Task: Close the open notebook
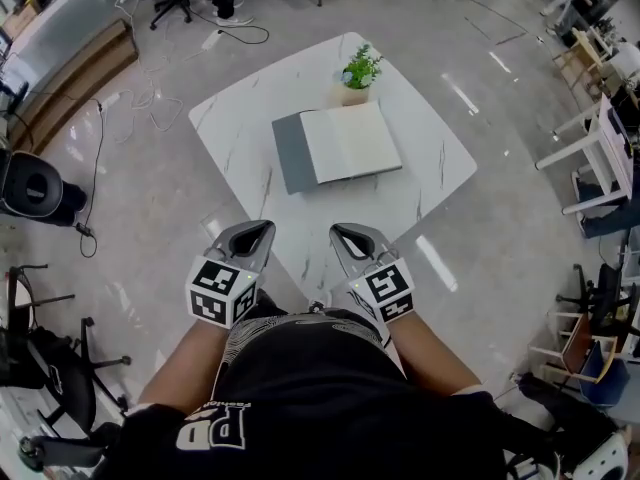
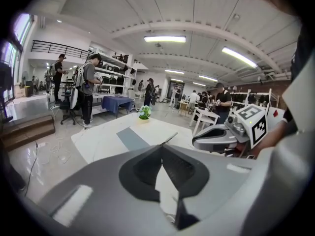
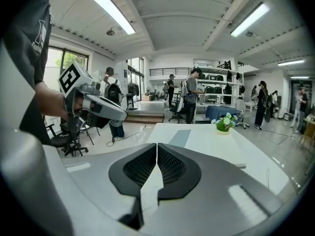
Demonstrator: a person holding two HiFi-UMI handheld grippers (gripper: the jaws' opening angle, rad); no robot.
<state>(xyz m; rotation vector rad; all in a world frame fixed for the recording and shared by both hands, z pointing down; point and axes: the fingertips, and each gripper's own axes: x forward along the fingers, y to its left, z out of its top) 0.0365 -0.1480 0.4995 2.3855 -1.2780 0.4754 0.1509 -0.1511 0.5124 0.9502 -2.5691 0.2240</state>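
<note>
Head view shows the notebook (image 1: pixel 345 145) lying open in the middle of the bench (image 1: pixel 430 183), just beside a potted plant (image 1: pixel 357 73). Left gripper (image 1: pixel 266 227) and right gripper (image 1: pixel 338 231) hover well short of it, fingers pressed together on nothing. By my judgement, closing has not begun.

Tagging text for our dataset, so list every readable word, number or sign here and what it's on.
Shirt: big printed letters, upside down, perhaps "PD"; not surely legible.
Left gripper and right gripper: square marker patterns on their cubes, no words.
Notebook: no writing legible.
</note>
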